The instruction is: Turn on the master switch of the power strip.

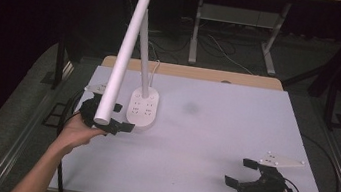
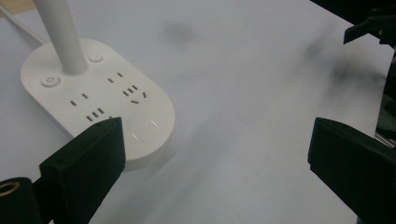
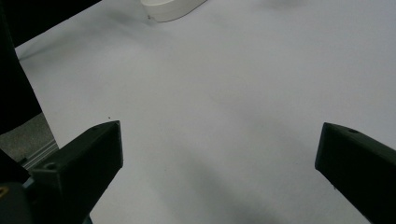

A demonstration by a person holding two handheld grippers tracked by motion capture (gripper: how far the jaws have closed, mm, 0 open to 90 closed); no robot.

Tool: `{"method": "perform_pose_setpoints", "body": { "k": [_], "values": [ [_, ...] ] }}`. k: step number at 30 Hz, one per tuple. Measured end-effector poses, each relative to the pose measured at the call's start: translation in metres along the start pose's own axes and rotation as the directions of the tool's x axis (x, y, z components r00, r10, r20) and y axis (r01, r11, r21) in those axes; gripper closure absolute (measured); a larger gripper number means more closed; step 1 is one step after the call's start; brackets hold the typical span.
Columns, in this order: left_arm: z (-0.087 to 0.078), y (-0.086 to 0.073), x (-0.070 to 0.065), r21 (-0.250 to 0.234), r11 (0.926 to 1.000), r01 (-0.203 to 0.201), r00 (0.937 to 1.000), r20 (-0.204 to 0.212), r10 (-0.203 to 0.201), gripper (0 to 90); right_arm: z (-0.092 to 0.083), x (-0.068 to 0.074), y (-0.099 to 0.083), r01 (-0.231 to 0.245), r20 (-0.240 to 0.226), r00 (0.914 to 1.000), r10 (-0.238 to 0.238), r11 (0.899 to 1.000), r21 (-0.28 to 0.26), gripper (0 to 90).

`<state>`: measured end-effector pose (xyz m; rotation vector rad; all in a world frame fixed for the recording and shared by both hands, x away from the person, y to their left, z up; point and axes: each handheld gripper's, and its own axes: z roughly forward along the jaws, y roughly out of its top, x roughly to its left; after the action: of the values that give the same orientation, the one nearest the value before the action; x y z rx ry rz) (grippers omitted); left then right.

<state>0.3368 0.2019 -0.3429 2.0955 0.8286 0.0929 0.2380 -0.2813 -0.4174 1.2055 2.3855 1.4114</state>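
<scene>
My left gripper [image 2: 215,158] has its jaws spread wide and holds nothing; the lamp base [image 2: 100,100] lies just ahead of the left-hand jaw, near but apart. The base is an oval with sockets and a power button [image 2: 50,81], its long axis running away from me, with the lamp post [image 2: 60,35] rising at the far end. My right gripper [image 1: 248,175], also spread and empty, rests well apart across the white table [image 1: 214,132]. I judge the left gripper nearer, so it should reach.

A power symbol marks the lamp base [image 2: 98,100] button.
</scene>
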Motion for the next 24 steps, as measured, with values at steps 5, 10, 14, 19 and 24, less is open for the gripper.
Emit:
{"method": "perform_pose_setpoints", "body": {
  "k": [5,10,14,19,24],
  "values": [
    [-0.001,0.008,0.006,0.000,1.0000,0.006,0.9998,-0.016,-0.006,3.8,0.000,0.000,0.000,0.002,0.000,1.0000,-0.002,1.000,0.002,0.4],
    [0.000,0.014,0.010,0.007,1.0000,0.001,0.9997,-0.022,-0.001,4.7,0.001,0.001,0.000,-0.004,-0.004,1.0000,0.004,1.000,0.011,0.4],
    [0.001,0.019,0.016,0.008,1.0000,0.004,0.9996,-0.029,-0.004,6.0,0.001,0.001,0.000,0.004,-0.004,1.0000,-0.004,1.000,0.010,0.4],
    [0.002,0.025,0.026,0.012,0.9998,0.017,0.9992,-0.037,-0.017,7.6,0.002,0.000,-0.001,0.011,-0.003,0.9999,-0.011,1.000,0.013,0.4],
    [0.001,0.030,0.036,0.015,0.9995,0.029,0.9987,-0.043,-0.029,11.7,0.002,0.000,-0.001,0.009,-0.004,0.9999,-0.009,1.000,0.015,0.4]
  ]
}}
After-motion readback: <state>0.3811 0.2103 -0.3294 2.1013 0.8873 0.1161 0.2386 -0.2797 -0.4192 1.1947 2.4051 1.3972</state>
